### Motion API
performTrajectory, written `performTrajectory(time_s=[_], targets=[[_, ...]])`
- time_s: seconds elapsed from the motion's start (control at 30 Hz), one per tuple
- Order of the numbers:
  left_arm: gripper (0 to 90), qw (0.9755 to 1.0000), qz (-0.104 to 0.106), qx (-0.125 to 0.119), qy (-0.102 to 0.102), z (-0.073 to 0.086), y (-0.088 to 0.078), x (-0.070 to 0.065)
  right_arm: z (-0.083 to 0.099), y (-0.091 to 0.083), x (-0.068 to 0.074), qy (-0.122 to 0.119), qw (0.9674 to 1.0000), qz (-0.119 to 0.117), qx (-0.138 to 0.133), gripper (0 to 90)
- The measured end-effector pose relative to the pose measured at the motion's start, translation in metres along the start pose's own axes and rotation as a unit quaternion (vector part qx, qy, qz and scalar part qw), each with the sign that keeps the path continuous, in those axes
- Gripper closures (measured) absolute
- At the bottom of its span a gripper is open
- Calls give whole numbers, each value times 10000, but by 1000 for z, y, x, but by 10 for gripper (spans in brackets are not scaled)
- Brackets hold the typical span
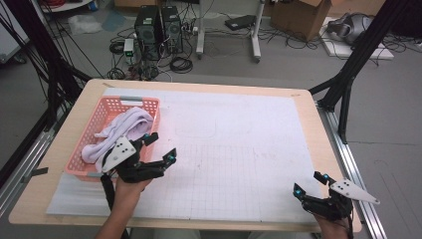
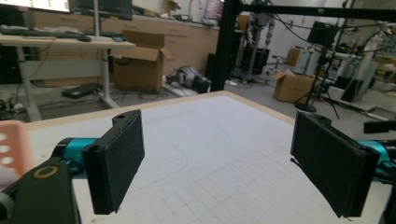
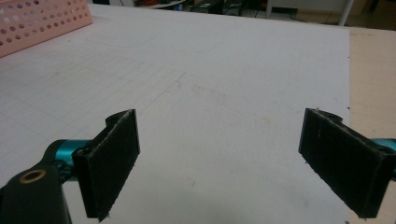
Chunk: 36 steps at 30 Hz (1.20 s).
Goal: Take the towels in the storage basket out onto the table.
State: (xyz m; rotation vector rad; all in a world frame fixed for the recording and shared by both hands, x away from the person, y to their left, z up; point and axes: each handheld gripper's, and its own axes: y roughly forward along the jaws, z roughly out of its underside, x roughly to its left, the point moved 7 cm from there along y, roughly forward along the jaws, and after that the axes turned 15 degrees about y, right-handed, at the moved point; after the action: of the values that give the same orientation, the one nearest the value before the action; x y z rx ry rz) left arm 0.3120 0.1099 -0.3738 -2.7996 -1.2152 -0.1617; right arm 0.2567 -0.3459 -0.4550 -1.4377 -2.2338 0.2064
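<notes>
White cloth (image 1: 121, 130), soft and bunched, lies heaped inside the pink perforated plastic basket (image 1: 153, 106) at the left side of your counter (image 1: 74, 117). Part of it hangs over the basket's near rim, close to your left hand.

Your left hand-held gripper (image 1: 160, 148) sits just beside the basket's near right corner. Its jaws stand wide apart with nothing between them. In the left gripper view, the two black pads (image 2: 119, 158) frame bare gridded sheet, and a sliver of the pink basket shows at the left edge. The grey three-cornered plate (image 1: 118, 152) on top of this gripper overlaps the cloth in the high view. You cannot tell from there whether it touches the fabric.

Your right hand-held gripper (image 1: 310, 182) rests low near the front right corner of the counter, well apart from the basket. Its jaws are also spread wide and empty. In the right gripper view they bracket the white gridded paper sheet (image 3: 224, 70), with the basket far off at upper left.
</notes>
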Motion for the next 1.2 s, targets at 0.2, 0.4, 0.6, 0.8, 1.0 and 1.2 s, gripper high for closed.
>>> performTrajectory(time_s=[0.2, 0.4, 0.6, 0.8, 1.0, 1.2], targets=[[170, 9995, -251, 163, 118, -2, -14, 28, 2, -3, -1, 51, 10000, 39, 1, 111], [170, 9987, -484, 152, 94, -6, -25, 56, 2, 1, 0, 72, 10000, 14, 34, 111], [171, 9970, -742, 195, -113, -6, -36, 86, 2, 0, 0, 79, 10000, 22, 20, 110], [171, 9948, -959, 307, -114, -8, -47, 115, 2, 0, -2, 116, 9999, 8, 12, 111], [170, 9894, -1225, 766, -120, 2, -54, 147, 4, 3, 2, 93, 9999, -32, 87, 110], [171, 9842, -1019, 1435, -196, 24, -44, 161, 6, 6, 4, 54, 9998, -54, 159, 110]])
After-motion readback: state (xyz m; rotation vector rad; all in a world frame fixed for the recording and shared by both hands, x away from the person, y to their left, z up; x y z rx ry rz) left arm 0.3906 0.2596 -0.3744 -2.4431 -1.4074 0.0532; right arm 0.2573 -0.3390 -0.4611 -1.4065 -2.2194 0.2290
